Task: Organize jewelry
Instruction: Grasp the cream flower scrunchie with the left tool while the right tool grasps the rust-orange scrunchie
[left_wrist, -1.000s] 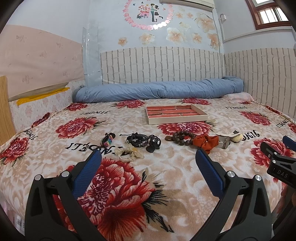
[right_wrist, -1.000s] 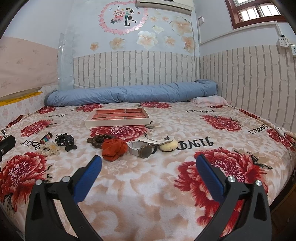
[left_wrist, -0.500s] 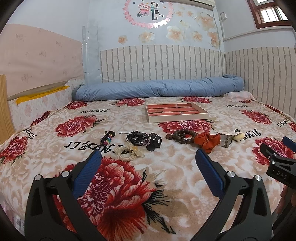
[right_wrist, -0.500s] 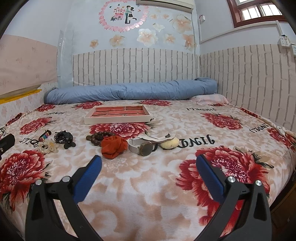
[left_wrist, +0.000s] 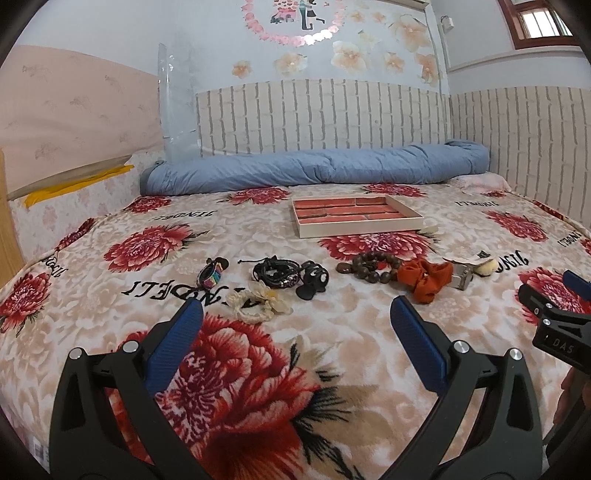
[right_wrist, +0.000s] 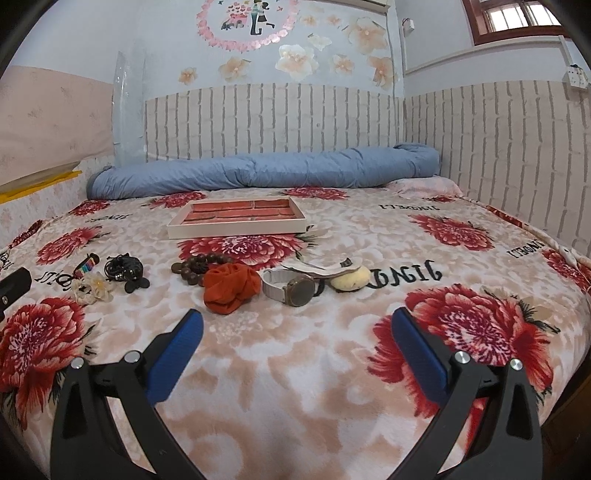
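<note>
A row of jewelry lies on the flowered bedspread: a colourful band, black bracelets, a cream flower tie, a brown bead bracelet, an orange scrunchie and a white-strap watch. Behind them sits a cream tray with red compartments. My left gripper is open and empty, just short of the flower tie. My right gripper is open and empty, just short of the watch and scrunchie.
A rolled blue quilt lies along the brick-pattern wall at the back. A yellow puff lies right of the watch. The right gripper's body shows at the left view's right edge. The bed edge drops off at the right.
Both grippers have moved slightly forward toward the row of jewelry, so the items look a little nearer. Both stay open and empty.
</note>
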